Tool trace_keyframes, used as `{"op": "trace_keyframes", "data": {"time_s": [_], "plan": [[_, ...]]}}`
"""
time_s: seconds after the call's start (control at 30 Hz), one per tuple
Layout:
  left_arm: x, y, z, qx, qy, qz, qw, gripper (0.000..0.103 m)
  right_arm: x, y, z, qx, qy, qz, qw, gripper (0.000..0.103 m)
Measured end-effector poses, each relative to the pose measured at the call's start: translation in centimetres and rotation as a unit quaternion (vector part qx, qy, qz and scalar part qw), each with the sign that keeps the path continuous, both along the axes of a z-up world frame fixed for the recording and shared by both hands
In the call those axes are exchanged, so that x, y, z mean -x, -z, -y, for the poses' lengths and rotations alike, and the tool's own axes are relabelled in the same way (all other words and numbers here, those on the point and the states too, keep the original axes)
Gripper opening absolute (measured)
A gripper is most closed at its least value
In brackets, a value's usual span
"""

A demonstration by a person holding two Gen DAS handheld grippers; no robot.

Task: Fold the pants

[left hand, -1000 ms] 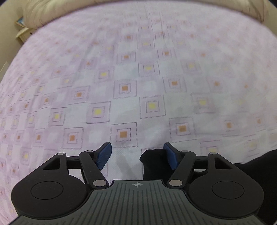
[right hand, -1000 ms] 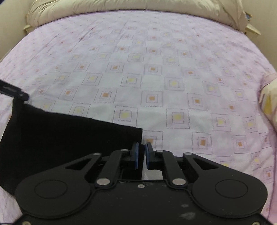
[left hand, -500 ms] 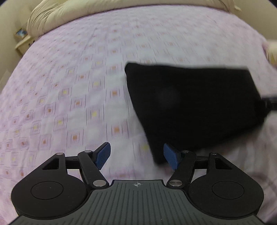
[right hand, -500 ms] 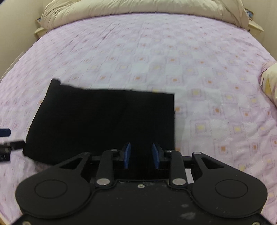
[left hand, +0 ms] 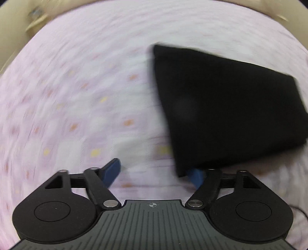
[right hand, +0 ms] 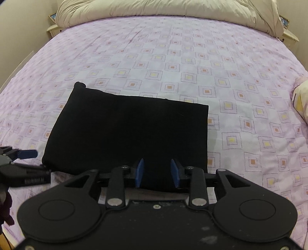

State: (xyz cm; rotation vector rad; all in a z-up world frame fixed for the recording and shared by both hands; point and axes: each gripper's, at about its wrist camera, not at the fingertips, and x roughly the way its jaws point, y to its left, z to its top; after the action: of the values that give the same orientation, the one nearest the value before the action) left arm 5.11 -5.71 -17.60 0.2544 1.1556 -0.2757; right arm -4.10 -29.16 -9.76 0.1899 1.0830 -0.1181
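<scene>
The black pants (right hand: 132,134) lie folded into a flat rectangle on the bed's purple patterned sheet (right hand: 173,57). My right gripper (right hand: 157,174) is open and empty, hovering over the near edge of the pants. My left gripper (left hand: 156,172) is open and empty at the pants' left near corner; its view is motion-blurred, and the pants (left hand: 227,107) fill its right side. The left gripper also shows at the left edge of the right wrist view (right hand: 21,161), just beside the pants' corner.
A beige duvet (right hand: 163,11) is bunched along the head of the bed. A cream pillow (right hand: 302,100) pokes in at the right edge. Small side tables stand at both far corners. Sheet extends around the pants on all sides.
My right gripper has opened and let go of the pants, which dropped flat onto the bed. Both grippers have pulled back and up; the left one is still swinging.
</scene>
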Motion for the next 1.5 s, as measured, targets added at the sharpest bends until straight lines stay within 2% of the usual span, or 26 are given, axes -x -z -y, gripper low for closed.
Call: {"op": "trace_keyframes", "data": {"time_s": [0.07,0.1,0.2,0.23,0.27,0.3,0.43,0.53,0.6,0.67,0.77,0.8,0.87,0.93,1.07,1.13,1.23,1.37,1.5], "plan": [[-0.5,0.6,-1.8,0.030,-0.034,-0.024,0.9987,0.091,-0.1,0.2,0.3,-0.001,0.006,-0.003,1.000,0.035],[-0.5,0.7,-2.3,0.036,-0.036,-0.027,0.9984,0.091,0.0,0.3,0.4,-0.002,0.009,-0.005,1.000,0.035],[0.0,0.2,-2.9,0.022,-0.030,-0.021,0.9991,0.091,-0.1,0.6,0.8,-0.002,0.016,-0.009,1.000,0.035],[0.1,0.2,-3.4,0.026,-0.041,-0.026,0.9985,0.090,-0.2,0.6,0.9,-0.002,0.019,-0.011,1.000,0.035],[0.0,0.4,-4.4,0.009,-0.064,-0.030,0.9974,0.084,-0.3,0.7,1.0,-0.003,0.023,-0.012,1.000,0.035],[0.2,0.4,-5.3,-0.001,-0.084,-0.031,0.9960,0.083,-0.4,0.8,1.2,-0.006,0.027,-0.014,1.000,0.035],[0.3,-1.3,-9.1,0.038,-0.135,-0.031,0.9896,0.079,-1.1,0.9,1.4,-0.014,0.034,-0.014,0.999,0.037],[0.1,-3.4,-8.9,0.077,-0.124,-0.009,0.9893,0.080,-1.7,1.1,1.5,-0.011,0.034,-0.010,0.999,0.047],[-0.7,-4.3,-7.5,0.109,-0.106,-0.001,0.9883,0.081,-2.1,1.3,1.8,-0.012,0.044,-0.010,0.999,0.048],[-1.8,-4.7,-5.4,0.136,-0.080,-0.001,0.9874,0.081,-2.4,1.6,2.4,-0.012,0.059,-0.012,0.998,0.059],[-2.7,-4.4,-2.6,0.151,-0.041,-0.014,0.9875,0.081,-2.6,2.0,3.5,-0.007,0.078,-0.016,0.997,0.064],[-3.1,-4.1,-1.8,0.150,-0.030,-0.017,0.9881,0.082,-2.7,2.2,4.1,-0.005,0.087,-0.018,0.996,0.066],[-3.7,-3.4,0.0,0.137,-0.006,-0.023,0.9903,0.086,-2.8,2.8,5.1,-0.012,0.100,-0.025,0.995,0.080],[-3.8,-2.8,1.2,0.123,0.012,-0.026,0.9920,0.089,-2.9,3.4,6.0,-0.030,0.110,-0.032,0.993,0.081],[-4.8,-0.1,2.8,0.099,0.035,-0.066,0.9923,0.091,-3.3,5.4,7.8,-0.067,0.121,-0.052,0.989,0.081],[-4.9,1.0,3.0,0.102,0.041,-0.073,0.9912,0.103,-3.6,6.5,8.4,-0.091,0.122,-0.058,0.987,0.081],[-4.7,1.1,3.5,0.088,0.050,-0.064,0.9928,0.103,-4.0,8.1,9.3,-0.129,0.123,-0.064,0.982,0.083],[-4.7,1.1,3.9,0.084,0.040,-0.060,0.9938,0.103,-4.6,8.8,9.6,-0.162,0.121,-0.050,0.978,0.103],[-4.9,1.2,4.1,0.079,0.033,-0.069,0.9940,0.103,-5.4,8.9,9.2,-0.167,0.085,-0.042,0.981,0.103]]}}
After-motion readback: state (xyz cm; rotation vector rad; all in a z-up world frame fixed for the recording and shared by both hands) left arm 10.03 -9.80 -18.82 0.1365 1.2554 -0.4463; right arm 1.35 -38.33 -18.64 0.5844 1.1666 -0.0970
